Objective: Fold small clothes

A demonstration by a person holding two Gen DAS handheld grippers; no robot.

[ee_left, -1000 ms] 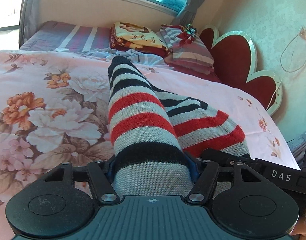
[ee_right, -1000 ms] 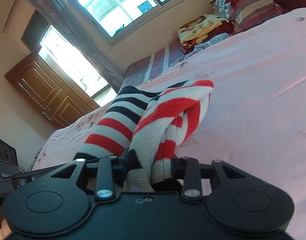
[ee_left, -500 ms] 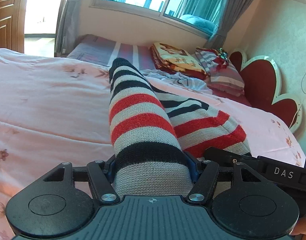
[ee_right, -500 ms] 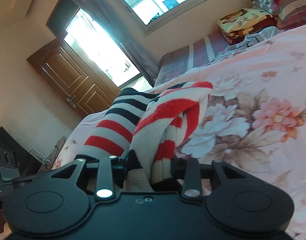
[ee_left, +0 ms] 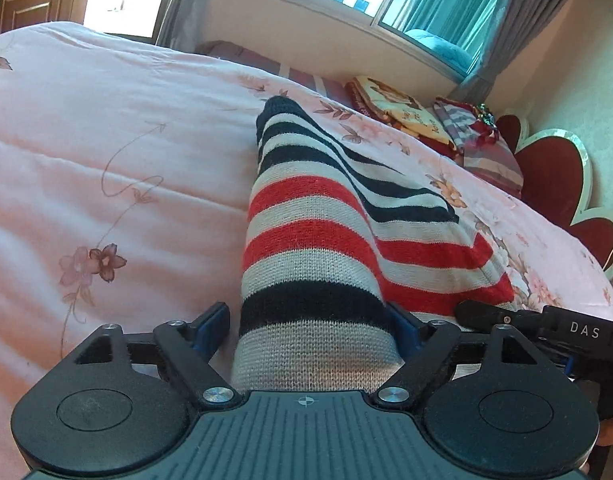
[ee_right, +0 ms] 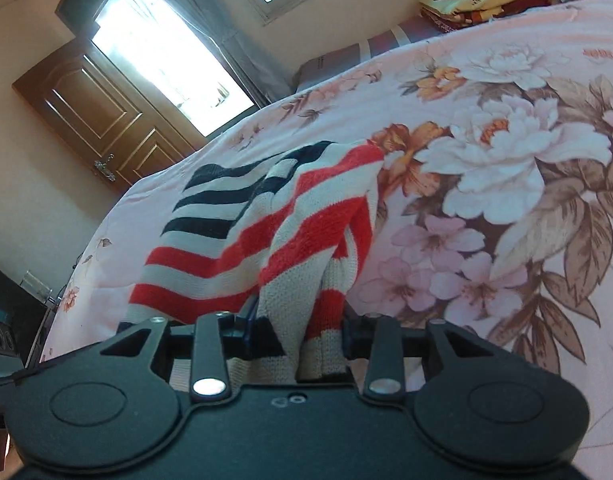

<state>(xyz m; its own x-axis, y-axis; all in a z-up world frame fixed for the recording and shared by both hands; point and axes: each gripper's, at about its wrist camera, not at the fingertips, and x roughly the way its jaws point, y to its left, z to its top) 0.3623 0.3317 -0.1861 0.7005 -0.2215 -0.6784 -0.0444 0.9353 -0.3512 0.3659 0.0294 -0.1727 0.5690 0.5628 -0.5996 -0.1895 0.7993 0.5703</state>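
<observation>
The striped knit garment [ee_left: 306, 240] lies folded on the bed [ee_left: 106, 160], near end between both tongs; left tongs [ee_left: 310, 324] have just widened clear, right tongs [ee_right: 294, 324] have just been loosening, apparently releasing it.

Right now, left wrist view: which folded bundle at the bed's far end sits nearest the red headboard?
The grey-and-purple striped bundle, right beside the headboard; the yellow printed blanket lies further left, toward the window.

Pink floral bedspread [ee_left: 106, 152], striped knit garment [ee_left: 318, 240] on it (bunched), folded blankets [ee_left: 394, 108] beyond.
</observation>
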